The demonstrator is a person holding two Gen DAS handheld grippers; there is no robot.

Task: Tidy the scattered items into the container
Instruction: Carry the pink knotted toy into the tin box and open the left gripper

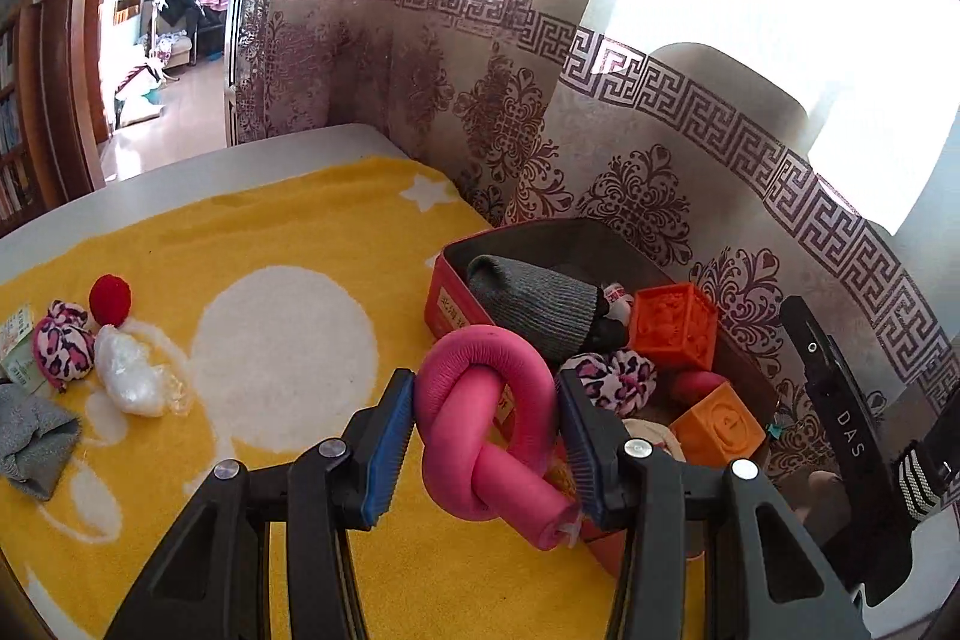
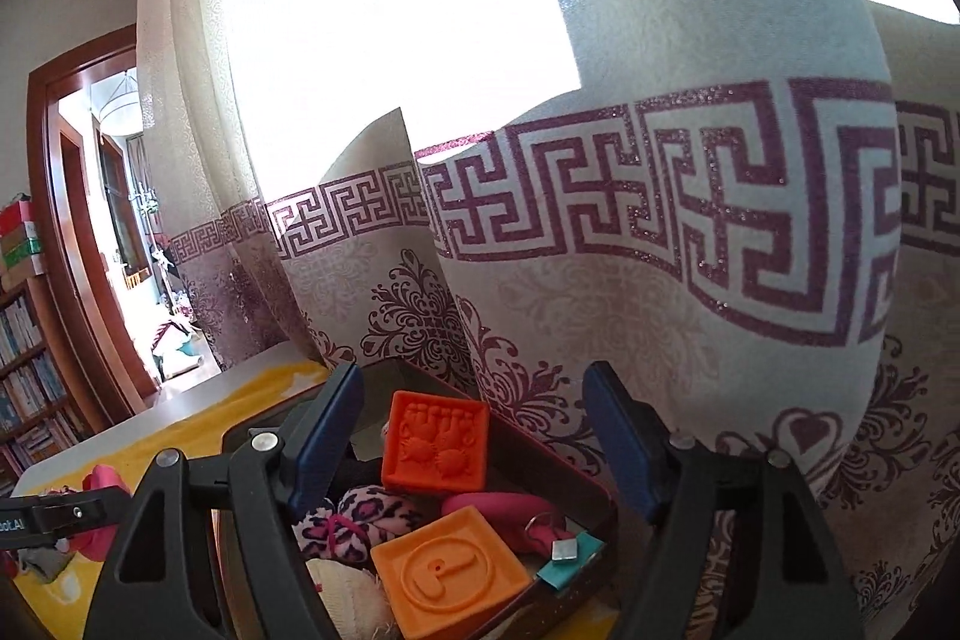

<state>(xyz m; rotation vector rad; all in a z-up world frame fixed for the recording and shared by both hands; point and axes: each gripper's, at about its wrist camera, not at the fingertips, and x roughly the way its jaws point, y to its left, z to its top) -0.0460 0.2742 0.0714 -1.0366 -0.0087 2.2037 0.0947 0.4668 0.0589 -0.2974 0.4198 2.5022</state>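
Observation:
My left gripper [image 1: 486, 400] is shut on a pink knotted foam tube [image 1: 480, 436], held above the yellow blanket just in front of the red box [image 1: 447, 298]. In the box lie a grey knit hat [image 1: 534, 304], a red-orange cube [image 1: 675, 325], an orange cube [image 1: 717, 424] and a leopard scrunchie [image 1: 612, 379]. My right gripper [image 2: 474, 388] hangs open over the box [image 2: 600, 514], nothing between its fingers, with the red-orange cube [image 2: 435, 439] and the orange cube [image 2: 447, 574] below it. A red ball [image 1: 110, 300], a second leopard scrunchie [image 1: 63, 343], a clear plastic bag [image 1: 132, 370] and a grey cloth [image 1: 33, 436] lie at the blanket's left.
A patterned curtain [image 2: 660, 280] hangs right behind the box. The grey table edge [image 1: 180, 172] runs past the blanket [image 1: 288, 232] at the far side. A doorway [image 1: 156, 40] and bookshelves [image 2: 30, 400] stand far left. A teal clip [image 2: 567, 562] lies in the box.

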